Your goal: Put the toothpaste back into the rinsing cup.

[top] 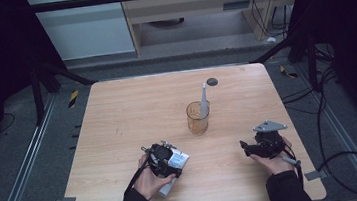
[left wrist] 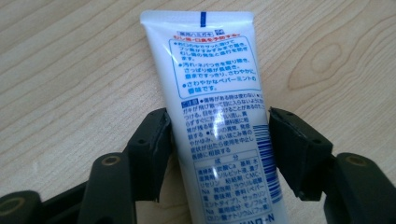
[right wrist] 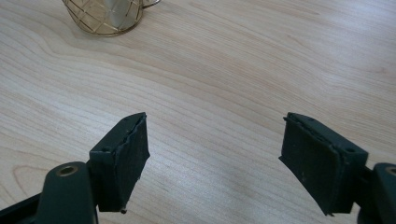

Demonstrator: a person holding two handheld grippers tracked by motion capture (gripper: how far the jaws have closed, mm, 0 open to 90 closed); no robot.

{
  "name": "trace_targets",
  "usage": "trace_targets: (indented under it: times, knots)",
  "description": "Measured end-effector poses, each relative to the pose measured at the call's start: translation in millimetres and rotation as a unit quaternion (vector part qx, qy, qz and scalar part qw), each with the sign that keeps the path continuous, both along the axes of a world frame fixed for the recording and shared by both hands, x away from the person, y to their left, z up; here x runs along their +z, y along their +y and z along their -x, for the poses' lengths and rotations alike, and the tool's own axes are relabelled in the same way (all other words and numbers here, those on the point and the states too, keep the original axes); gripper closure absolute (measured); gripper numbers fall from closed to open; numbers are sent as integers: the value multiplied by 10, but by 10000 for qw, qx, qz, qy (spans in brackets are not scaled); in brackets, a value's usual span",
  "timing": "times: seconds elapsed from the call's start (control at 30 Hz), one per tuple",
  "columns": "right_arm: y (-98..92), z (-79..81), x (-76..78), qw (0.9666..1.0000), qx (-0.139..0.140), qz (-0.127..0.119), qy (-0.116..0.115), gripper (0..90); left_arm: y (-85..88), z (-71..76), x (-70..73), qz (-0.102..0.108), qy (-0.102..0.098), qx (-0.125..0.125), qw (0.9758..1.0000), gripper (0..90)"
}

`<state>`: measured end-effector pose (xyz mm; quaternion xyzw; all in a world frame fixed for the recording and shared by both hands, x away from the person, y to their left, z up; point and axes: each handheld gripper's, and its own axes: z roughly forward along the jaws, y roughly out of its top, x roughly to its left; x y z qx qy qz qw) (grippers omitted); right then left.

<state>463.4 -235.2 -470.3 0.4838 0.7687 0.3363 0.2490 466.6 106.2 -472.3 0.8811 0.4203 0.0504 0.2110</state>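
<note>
The left hand-held gripper (left wrist: 219, 140) has its two black jaws set against the long edges of a white tube (left wrist: 217, 107), around the middle of its length; the left jaw touches the tube, while at the right jaw a sliver of a gap may remain, so whether the pinch is firm I cannot tell. The tube lies flat on the wooden worktop (left wrist: 70, 60), its crimped end pointing away from the camera. From the high view the tube (top: 178, 159) sits at the near-left of the worktop under the left hand-held gripper (top: 162, 160). To grip it well, I judge the jaws should close gently and squarely on the edges, since the soft body will buckle or slide if squeezed hard or off-centre. The right hand-held gripper (right wrist: 215, 158) is spread wide over bare wood, holding nothing, with a wire-patterned amber cup (right wrist: 105, 16) beyond it; in the high view that cup (top: 198, 117) stands mid-worktop with a grey toothbrush-like handle (top: 203, 100) upright in it. The tube carries dense Japanese print in blue with a red line near the top, a barcode, and "-N" at its lower end.
</note>
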Motion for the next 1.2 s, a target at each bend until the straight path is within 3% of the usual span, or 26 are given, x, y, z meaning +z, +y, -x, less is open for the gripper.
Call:
trace_targets:
  times: [0.23,0.5,0.73,0.77,0.8,0.83,0.9,0.93,0.97,1.07,1.17,1.2]
  knots:
    - [0,3,-1,10000,-6,2,15,236,-5,23,15,28,38,85,10000,528]
    - [-29,4,-12,10000,-38,7,29,259,55,69,90,40,-213,-90,9997,652]
    - [-72,16,-1,9998,-138,-121,-46,238,178,74,300,477,-547,54,9973,677]
    - [-77,17,0,9998,-150,-134,-50,233,194,72,380,586,-676,80,9960,678]
    - [-77,17,0,9998,-150,-134,-50,233,194,72,380,586,-676,80,9960,678]
    - [-88,15,-7,9997,-167,-108,-103,227,212,72,474,725,-898,122,9932,680]
    - [-92,16,-9,9997,-179,-115,-106,224,224,67,525,775,-965,119,9922,681]
    - [-99,19,-14,9996,-196,-165,-96,216,256,54,620,885,-1153,171,9892,681]
    - [-99,19,-14,9996,-196,-165,-96,216,256,54,620,885,-1153,171,9892,681]
    - [-115,18,-22,9996,-216,-134,-148,206,299,23,737,962,-1451,273,9843,682]
    - [-120,19,-16,9993,-239,-212,-205,200,325,-19,799,1077,-1587,347,9808,683]
    - [-117,20,-14,9993,-240,-238,-189,199,332,-62,835,1128,-1707,423,9779,683]
